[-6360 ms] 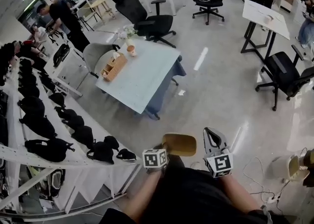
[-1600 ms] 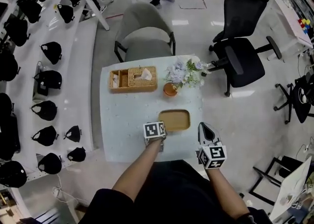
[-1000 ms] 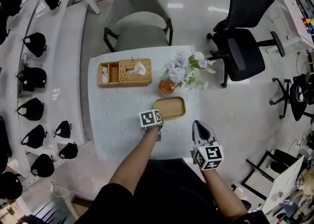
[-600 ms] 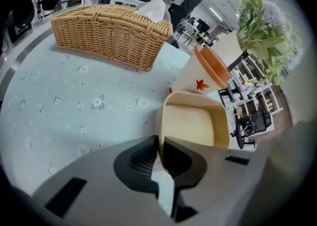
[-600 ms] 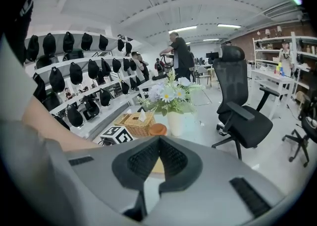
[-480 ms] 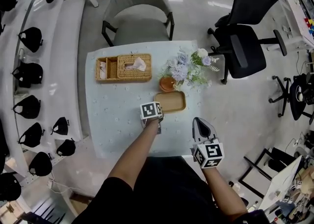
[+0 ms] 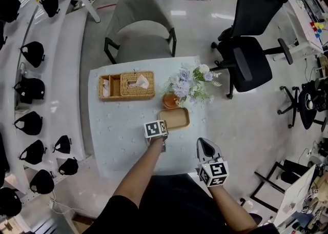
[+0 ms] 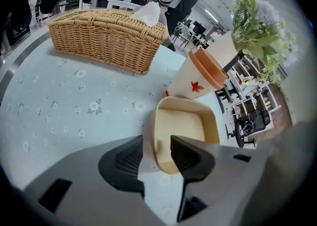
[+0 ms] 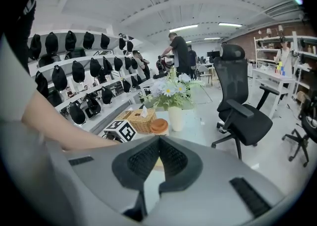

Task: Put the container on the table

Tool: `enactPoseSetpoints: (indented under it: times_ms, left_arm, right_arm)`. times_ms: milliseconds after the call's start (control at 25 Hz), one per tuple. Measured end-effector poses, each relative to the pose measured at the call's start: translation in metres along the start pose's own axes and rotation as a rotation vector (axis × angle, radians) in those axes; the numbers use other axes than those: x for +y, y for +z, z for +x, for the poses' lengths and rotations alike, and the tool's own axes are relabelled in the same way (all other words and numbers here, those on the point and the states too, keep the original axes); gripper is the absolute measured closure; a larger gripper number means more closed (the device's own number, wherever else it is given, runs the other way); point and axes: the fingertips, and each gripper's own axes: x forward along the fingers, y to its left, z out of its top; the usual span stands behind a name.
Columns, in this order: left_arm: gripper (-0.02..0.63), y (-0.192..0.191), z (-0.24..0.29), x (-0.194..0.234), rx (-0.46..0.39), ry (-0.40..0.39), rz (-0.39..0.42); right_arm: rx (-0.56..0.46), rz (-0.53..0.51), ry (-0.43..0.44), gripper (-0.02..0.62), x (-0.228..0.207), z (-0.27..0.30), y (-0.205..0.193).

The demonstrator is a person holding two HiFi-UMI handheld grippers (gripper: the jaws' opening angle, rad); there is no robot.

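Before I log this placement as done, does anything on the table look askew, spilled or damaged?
Nothing stands out. The tray lies flat and upright on the table beside the cup; nothing is spilled or tipped.

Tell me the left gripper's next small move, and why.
Probably draw the left gripper straight back and up, off the container. Its jaws have just been opening and now stand apart astride the near rim, pads not pressing; the container sits flat on the table, close to the cup.
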Motion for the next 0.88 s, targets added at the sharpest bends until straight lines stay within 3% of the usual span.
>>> enactPoseSetpoints:
  times_ms: [200,480,880]
  left_arm:
    - [0.433,0.003,-0.02,0.0,-0.048,-0.006,0.021]
    - [0.433,-0.008,-0.089,-0.001,-0.149,-0.005,0.08]
    - [0.433,-0.07,-0.197,-0.047,-0.326,-0.086,0.154]
  right_arm:
    - [-0.022,0.0,0.007,0.597,0.004,-0.013,0.002]
    - [-0.066,0.004,0.042,0.597,0.02,-0.048,-0.001]
    - [-0.103,0.0,0.073,0.597,0.035,-0.113,-0.027]
